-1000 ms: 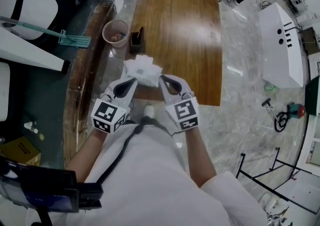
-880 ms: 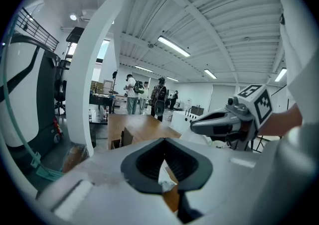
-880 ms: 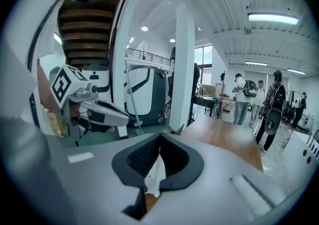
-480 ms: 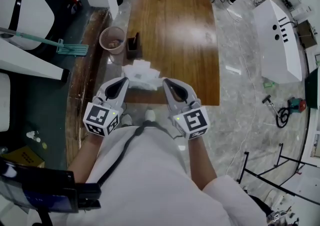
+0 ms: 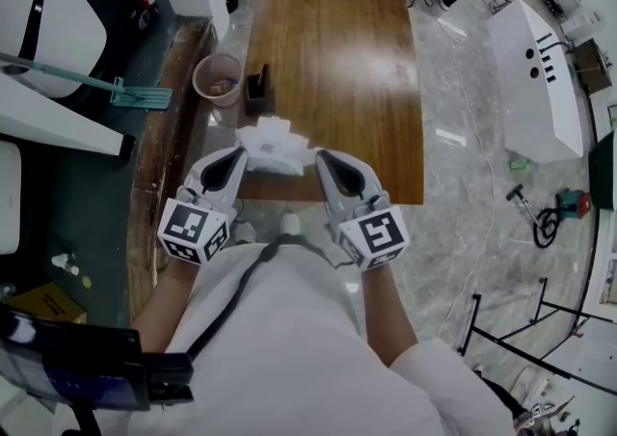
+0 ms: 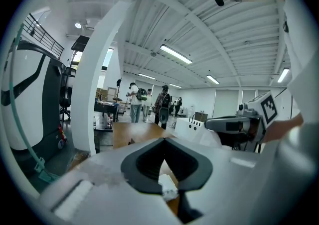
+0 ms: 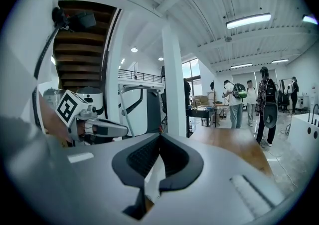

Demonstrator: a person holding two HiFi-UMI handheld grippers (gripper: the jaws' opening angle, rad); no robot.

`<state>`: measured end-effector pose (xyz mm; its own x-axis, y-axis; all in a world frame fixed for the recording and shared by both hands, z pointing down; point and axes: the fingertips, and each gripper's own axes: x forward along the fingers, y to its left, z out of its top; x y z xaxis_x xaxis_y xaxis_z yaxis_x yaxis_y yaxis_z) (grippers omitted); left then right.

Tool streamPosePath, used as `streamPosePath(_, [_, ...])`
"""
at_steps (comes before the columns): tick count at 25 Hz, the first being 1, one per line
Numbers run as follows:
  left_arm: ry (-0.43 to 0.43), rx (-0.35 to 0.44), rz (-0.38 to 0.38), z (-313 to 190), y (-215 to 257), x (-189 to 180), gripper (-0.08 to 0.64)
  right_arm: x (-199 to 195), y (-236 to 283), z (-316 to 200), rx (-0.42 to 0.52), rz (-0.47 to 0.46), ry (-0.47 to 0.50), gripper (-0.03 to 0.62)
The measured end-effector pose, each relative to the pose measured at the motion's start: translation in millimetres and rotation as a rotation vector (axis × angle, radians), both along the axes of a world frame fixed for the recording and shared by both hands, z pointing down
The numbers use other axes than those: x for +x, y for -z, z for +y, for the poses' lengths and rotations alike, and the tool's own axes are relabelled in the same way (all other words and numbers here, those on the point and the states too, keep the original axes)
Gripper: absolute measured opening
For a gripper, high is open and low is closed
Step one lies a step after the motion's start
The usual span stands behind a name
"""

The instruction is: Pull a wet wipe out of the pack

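Observation:
A crumpled white wet wipe [image 5: 274,147] hangs above the near edge of the wooden table [image 5: 337,48], stretched between both grippers. My left gripper [image 5: 242,155] is shut on its left side, my right gripper [image 5: 317,155] on its right side. In the left gripper view the jaws [image 6: 164,142] meet at the tips, with a bit of the white wipe [image 6: 167,187] showing in the hollow behind them. In the right gripper view a white sheet of wipe [image 7: 152,173] lies between the jaws of the shut gripper [image 7: 159,137]. No separate pack can be made out.
A pink bucket [image 5: 219,77] and a dark box [image 5: 258,87] stand by the table's left edge. A teal mop [image 5: 116,92] lies further left. A white cabinet [image 5: 535,77] stands at the right. Several people [image 7: 249,102] stand beyond the table's far end.
Both grippers have drifted slightly towards the person while still holding the wipe. The right gripper sits a little lower and further right in the head view.

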<state>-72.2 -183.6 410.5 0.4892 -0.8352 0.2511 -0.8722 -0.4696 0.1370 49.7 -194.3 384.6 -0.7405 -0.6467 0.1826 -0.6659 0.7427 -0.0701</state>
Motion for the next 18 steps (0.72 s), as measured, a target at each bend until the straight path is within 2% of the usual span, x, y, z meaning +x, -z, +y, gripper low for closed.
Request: streamPosePath(18, [0.009,-0.005,-0.002,2.7,-1.1,6.1,0.005,4.4,0.5,0.3,-0.003,-0.015,0.016,0.009])
